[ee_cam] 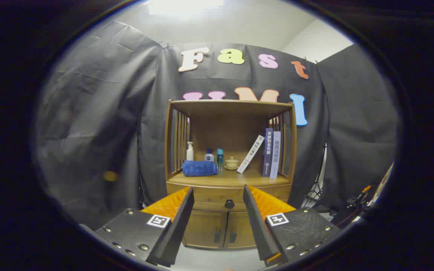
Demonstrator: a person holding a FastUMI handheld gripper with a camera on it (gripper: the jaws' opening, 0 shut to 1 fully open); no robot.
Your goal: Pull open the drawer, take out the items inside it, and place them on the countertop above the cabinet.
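Note:
A wooden cabinet (229, 177) stands ahead against the black cloth wall. Its drawer (217, 201) is shut, with a small dark round knob (229, 204) at its middle. The knob shows in the gap between my two fingertips, some way beyond them. My gripper (219, 195) is open, its orange-and-black fingers (175, 210) spread wide with nothing between them. The countertop (236, 180) above the drawer is the floor of an open shelf bay. The drawer's contents are hidden.
On the countertop lie a folded blue towel (199, 168), a white pump bottle (190, 151), two small bottles (214, 156), a small lidded cup (232, 163) and three books (269, 152) at the right. Two lower doors (219, 229) sit beneath the drawer. Stands and cables (356, 199) are at the right.

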